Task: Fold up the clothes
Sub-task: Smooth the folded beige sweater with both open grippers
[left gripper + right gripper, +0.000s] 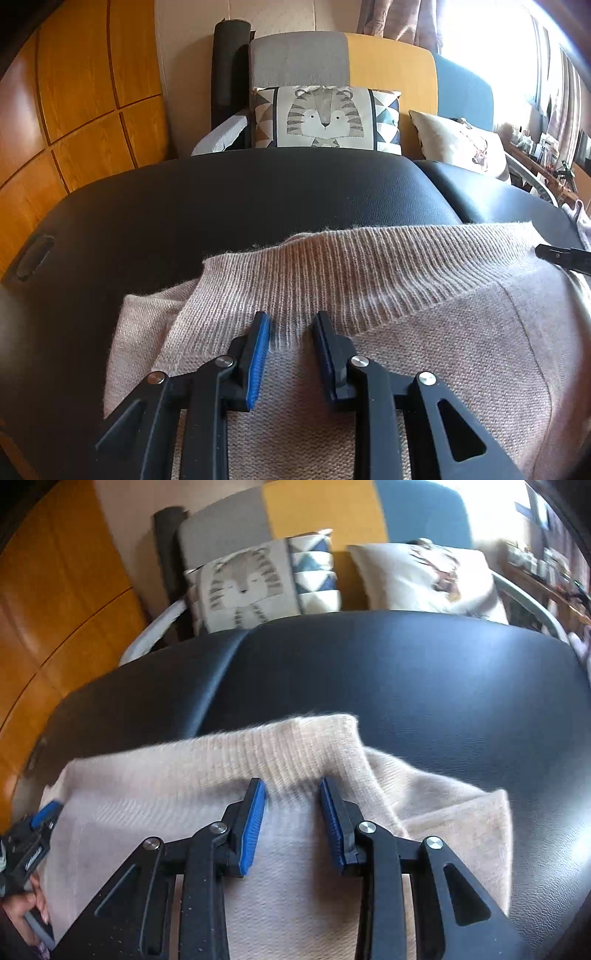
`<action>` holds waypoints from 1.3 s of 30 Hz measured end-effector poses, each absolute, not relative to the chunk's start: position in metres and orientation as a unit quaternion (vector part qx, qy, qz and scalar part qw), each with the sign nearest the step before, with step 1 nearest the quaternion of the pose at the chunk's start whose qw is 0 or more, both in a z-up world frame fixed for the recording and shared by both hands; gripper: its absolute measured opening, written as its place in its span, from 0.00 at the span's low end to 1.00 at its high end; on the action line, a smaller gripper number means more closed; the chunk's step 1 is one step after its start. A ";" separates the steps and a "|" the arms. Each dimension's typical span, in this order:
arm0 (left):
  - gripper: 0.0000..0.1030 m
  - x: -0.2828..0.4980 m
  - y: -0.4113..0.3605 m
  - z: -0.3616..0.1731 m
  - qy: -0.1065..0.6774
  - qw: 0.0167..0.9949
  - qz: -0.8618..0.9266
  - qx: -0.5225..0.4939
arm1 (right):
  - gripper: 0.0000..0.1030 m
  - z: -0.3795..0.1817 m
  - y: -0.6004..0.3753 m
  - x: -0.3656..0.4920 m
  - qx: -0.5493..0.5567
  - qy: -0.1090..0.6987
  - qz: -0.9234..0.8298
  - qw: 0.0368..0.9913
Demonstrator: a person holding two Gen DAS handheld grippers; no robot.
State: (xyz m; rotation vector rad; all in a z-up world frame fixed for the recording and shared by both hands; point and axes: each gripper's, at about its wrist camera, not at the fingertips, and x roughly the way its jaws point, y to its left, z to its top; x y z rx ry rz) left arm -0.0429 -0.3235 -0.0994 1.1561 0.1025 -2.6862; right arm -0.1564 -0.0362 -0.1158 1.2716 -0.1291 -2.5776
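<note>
**Two grippers poised over one beige knit sweater on black padded surface**

One garment is present: a beige knit sweater, lying on a black, leather-like padded surface with a fine grain and rounded edges. The sweater fills the lower half of both views. Its body is a flat, even knit; a broad band of vertical ribbing runs across its far edge, fuzzy along the border. In the left wrist view a folded layer shows at the lower left of the garment; in the right wrist view a second layer spreads at the lower right, under the ribbed part.

Left gripper: black angular linkage with round metal pins, fingers lined with blue ridged pads. Jaws stand partly apart, above the sweater where ribbing meets plain knit. No cloth is pinched between them; whether the tips touch the fabric cannot be told.

Right gripper: same build. Jaws partly apart with nothing gripped, again over the ribbing's lower edge. This view is blurred.

The left gripper also appears at the lower left edge of the right wrist view, with a person's hand on its handle.

Background, upper part of the frames: a sofa in grey, mustard and blue fabric panels, a square cushion with a striped tiger print, a cream cushion, and glossy orange wood panelling at upper left.
</note>
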 end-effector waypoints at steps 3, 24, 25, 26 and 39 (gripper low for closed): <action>0.25 -0.043 -0.323 -0.100 0.032 0.109 -0.913 0.392 | 0.32 -0.114 -0.033 -0.158 0.437 -0.053 -0.889 0.127; 0.25 -0.044 -0.324 -0.102 0.031 0.111 -0.915 0.388 | 0.08 -0.117 0.054 -0.066 0.406 -0.161 -0.896 0.075; 0.25 -0.044 -0.324 -0.102 0.030 0.111 -0.915 0.388 | 0.09 -0.117 0.058 -0.063 0.405 -0.182 -0.892 0.084; 0.25 -0.044 -0.323 -0.102 0.029 0.112 -0.915 0.388 | 0.09 -0.113 0.060 -0.059 0.400 -0.195 -0.891 0.090; 0.25 -0.044 -0.323 -0.094 0.028 0.106 -0.908 0.405 | 0.10 -0.102 0.015 -0.039 0.409 -0.087 -0.904 0.085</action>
